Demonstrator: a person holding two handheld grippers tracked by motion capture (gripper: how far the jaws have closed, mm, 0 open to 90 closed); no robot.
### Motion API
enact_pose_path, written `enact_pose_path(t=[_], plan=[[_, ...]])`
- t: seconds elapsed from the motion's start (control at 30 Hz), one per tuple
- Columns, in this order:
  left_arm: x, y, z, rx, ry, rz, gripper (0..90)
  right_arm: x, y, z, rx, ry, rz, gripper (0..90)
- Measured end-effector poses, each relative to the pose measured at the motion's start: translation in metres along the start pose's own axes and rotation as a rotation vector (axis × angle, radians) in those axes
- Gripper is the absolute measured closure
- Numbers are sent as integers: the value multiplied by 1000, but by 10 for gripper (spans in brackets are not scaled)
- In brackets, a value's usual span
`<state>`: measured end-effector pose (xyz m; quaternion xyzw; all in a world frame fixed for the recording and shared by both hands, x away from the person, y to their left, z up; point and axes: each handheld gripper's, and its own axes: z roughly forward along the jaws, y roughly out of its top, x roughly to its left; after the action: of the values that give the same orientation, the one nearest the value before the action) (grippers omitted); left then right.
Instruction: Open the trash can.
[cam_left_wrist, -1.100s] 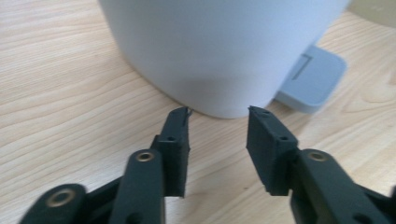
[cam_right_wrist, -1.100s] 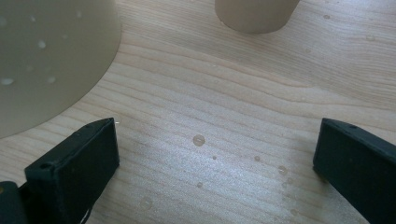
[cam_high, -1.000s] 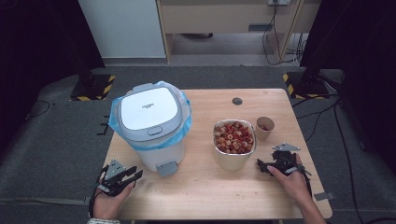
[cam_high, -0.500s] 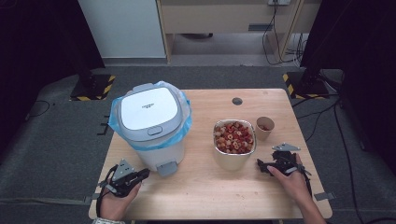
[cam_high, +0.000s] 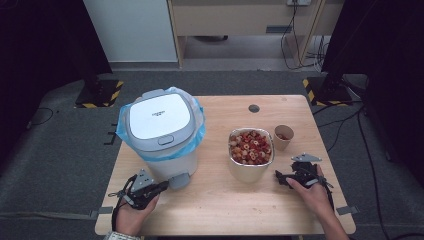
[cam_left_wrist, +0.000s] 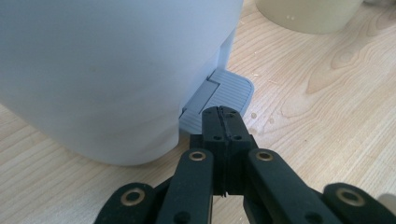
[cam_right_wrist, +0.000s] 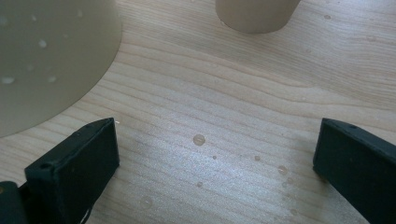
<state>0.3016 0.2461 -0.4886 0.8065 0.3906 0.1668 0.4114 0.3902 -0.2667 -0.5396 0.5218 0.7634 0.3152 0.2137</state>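
Left gripper (cam_left_wrist: 223, 116): jaws just closed, empty, at bin pedal (cam_left_wrist: 219, 100) (grey). Right gripper (cam_right_wrist: 217, 154): jaws wide, empty, over surface (cam_right_wrist: 224, 93).

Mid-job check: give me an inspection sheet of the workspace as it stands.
Surface: wooden table, faint droplets near the right gripper.
Job's things: pedal bin, lid down, blue liner; grey pedal at its base.
Clutter: bowl of ring cereal; paper cup beside it.
Grippers: left gripper jaws have just closed, empty, tips at the pedal; right gripper open, empty.
Cables: black cable at the left hand.
Surroundings: grey carpet, striped stand feet.
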Motion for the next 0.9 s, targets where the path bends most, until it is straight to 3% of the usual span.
enact_pose_path(t=[0.9], plan=[[-16,23,37,13,-10,92,898,0,0,0,0,0,0,5]])
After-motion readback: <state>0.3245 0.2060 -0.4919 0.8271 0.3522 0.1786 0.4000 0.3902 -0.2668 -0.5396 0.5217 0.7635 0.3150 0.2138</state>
